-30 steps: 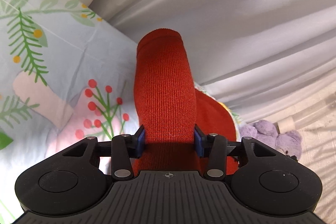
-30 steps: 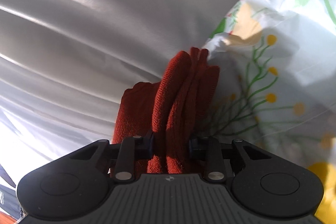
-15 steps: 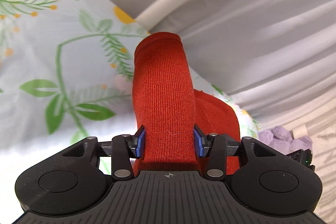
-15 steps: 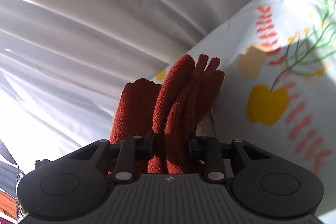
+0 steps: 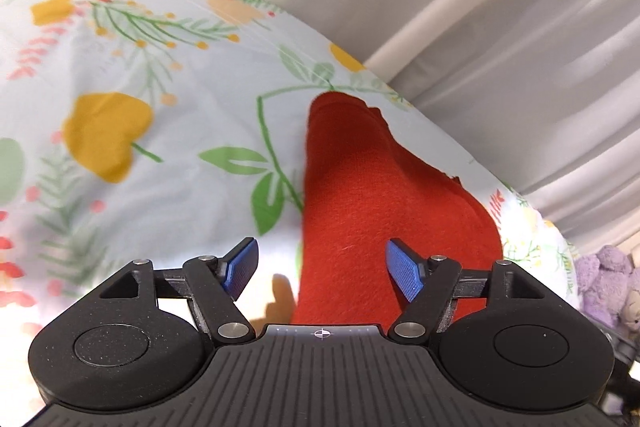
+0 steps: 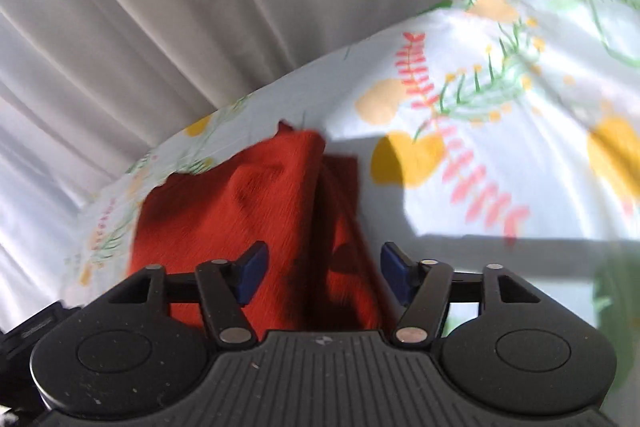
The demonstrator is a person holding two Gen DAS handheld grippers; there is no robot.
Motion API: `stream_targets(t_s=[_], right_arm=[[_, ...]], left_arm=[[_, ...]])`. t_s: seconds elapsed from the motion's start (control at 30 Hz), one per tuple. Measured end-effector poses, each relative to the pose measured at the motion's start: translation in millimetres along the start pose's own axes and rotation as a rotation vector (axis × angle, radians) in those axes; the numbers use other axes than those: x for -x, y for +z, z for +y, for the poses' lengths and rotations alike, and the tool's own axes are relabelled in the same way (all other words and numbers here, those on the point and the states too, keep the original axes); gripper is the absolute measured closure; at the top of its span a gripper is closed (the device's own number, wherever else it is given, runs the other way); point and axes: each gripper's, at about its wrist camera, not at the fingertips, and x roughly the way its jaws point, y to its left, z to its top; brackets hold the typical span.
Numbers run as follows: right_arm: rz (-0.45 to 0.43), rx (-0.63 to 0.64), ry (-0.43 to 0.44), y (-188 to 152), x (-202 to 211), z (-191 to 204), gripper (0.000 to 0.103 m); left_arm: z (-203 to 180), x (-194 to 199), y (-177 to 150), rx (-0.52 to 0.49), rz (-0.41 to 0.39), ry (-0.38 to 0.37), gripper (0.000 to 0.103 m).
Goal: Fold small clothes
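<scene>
Cloth, a rust-red knitted garment (image 5: 380,203), lies on the floral-printed bedsheet (image 5: 160,131), running toward 12 o'clock from both claws; left gripper (image 5: 322,269) and right gripper (image 6: 322,271) gape wide, gripping nothing, seemingly so the fold rests undisturbed

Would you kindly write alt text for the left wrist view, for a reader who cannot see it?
The left gripper is open above a red knit garment lying on a floral bedsheet. Pale curtains hang behind, and a purple plush toy sits at the right edge.
</scene>
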Motion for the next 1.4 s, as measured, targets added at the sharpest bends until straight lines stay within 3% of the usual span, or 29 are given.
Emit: stream_targets(t_s=[0.17, 0.3, 0.33, 0.37, 0.43, 0.47, 0.5, 0.57, 0.67, 0.8, 0.93, 1.0, 1.07, 1.1, 1.2, 1.3, 1.4], right_arm=[[0.079, -0.115, 0.097, -46.0, 16.5, -19.3, 0.039], [0.114, -0.168, 0.181, -59.8, 11.4, -25.4, 0.040], [0.113, -0.176, 0.191, -60.0, 8.2, -24.6, 0.046], [0.108, -0.179, 0.203, -59.3, 6.0, -22.9, 0.067], [0.108, -0.164, 0.183, -55.9, 1.4, -17.5, 0.089], [0.110, -0.172, 0.196, -55.1, 0.7, -17.0, 0.092], [0.118, -0.236, 0.265, -55.6, 2.0, -22.7, 0.093], [0.137, -0.402, 0.460, -57.2, 2.5, -39.5, 0.094], [0.121, -0.502, 0.564, -58.5, 3.1, -53.9, 0.094], [0.088, -0.411, 0.481, -55.0, 9.1, -52.8, 0.094], [0.037, -0.026, 0.161, -51.3, 17.5, -24.8, 0.093], [0.034, 0.054, 0.110, -54.2, 22.0, -17.9, 0.089], [0.020, 0.086, 0.051, -52.4, 27.7, -17.3, 0.069], [0.010, 0.083, 0.017, -50.5, 31.1, -19.3, 0.066], [-0.011, 0.063, 0.007, -38.3, 39.8, -20.2, 0.065], [-0.077, 0.127, -0.017, -24.6, 43.8, 7.0, 0.065], [-0.087, 0.193, 0.022, -10.9, 30.9, 37.8, 0.065]], left_arm=[[-2.8, 31.3, -26.5, -0.067, -0.033, 0.059, 0.022], [-10.3, 54.7, -61.6, -0.156, -0.040, 0.127, 0.019], [-13.6, 57.3, -71.0, -0.180, -0.028, 0.142, 0.019], [-17.0, 57.2, -79.5, -0.204, -0.009, 0.150, 0.018], [-24.7, 49.5, -93.3, -0.249, 0.046, 0.164, 0.018], [-28.5, 44.3, -97.5, -0.267, 0.062, 0.171, 0.018], [-32.3, 38.2, -101.6, -0.282, 0.063, 0.189, 0.018], [-39.0, 28.4, -104.1, -0.295, 0.025, 0.238, 0.018], [-47.2, 17.1, -100.7, -0.282, -0.030, 0.292, 0.018], [-37.7, 15.2, -100.6, -0.211, -0.057, 0.365, 0.017], [-10.2, 29.2, -99.1, -0.110, -0.011, 0.340, 0.014], [0.8, 39.8, -95.7, -0.067, 0.016, 0.417, 0.016], [14.1, 54.8, -87.1, 0.006, -0.004, 0.404, 0.016], [17.9, 60.0, -81.0, 0.040, -0.013, 0.393, 0.016], [11.6, 66.1, -58.2, 0.062, -0.049, 0.369, 0.015], [-16.2, 55.5, -34.9, -0.011, -0.086, 0.377, 0.011], [-43.1, 32.0, -19.3, -0.104, -0.098, 0.390, 0.007]])
